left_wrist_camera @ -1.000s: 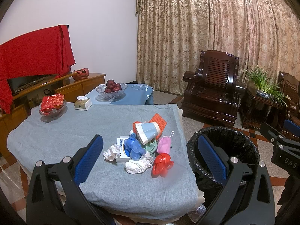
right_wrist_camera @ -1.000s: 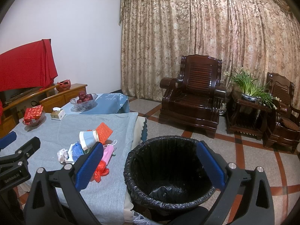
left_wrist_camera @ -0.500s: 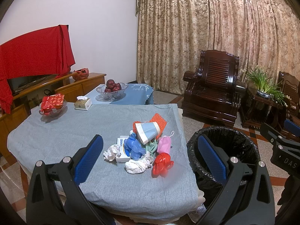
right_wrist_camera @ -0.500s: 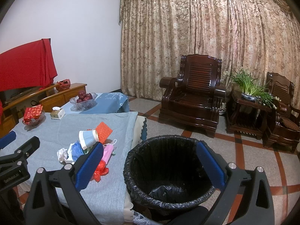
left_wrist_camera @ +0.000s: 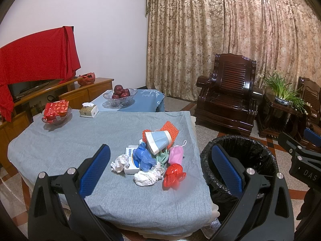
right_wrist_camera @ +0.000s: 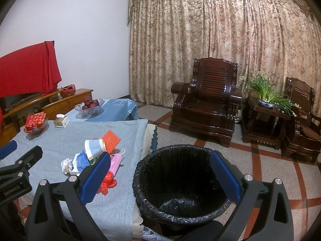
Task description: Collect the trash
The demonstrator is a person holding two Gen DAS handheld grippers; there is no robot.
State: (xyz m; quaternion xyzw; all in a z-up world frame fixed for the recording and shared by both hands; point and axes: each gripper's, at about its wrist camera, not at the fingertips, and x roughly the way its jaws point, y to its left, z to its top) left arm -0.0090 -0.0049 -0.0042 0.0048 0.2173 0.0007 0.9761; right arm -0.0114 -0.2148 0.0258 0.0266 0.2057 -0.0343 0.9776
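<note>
Table [left_wrist_camera: 60,146] w/ trash pile [left_wrist_camera: 154,156], bowls

We read "DAS" on the right claw [left_wrist_camera: 305,172] body, "GenRobot.AI", probably, on the left claw [right_wrist_camera: 14,188] body; white box [left_wrist_camera: 131,158] print is too small.

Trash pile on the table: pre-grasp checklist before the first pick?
1. Left gripper open, nothing held: ok.
2. Right gripper open, nothing held: ok.
3. Trash pile in view, unobstructed, near the table's bin-side edge: ok.
4. Bin beside the table, black liner fitted, mouth open: ok.
5. Top item separable: paper cup lies on its side atop the pile, overlapping other pieces; clean single pick: cannot tell.
6. Keep-items clear of the pile: fruit bowl and tissue box sit apart at the far side: ok.
</note>
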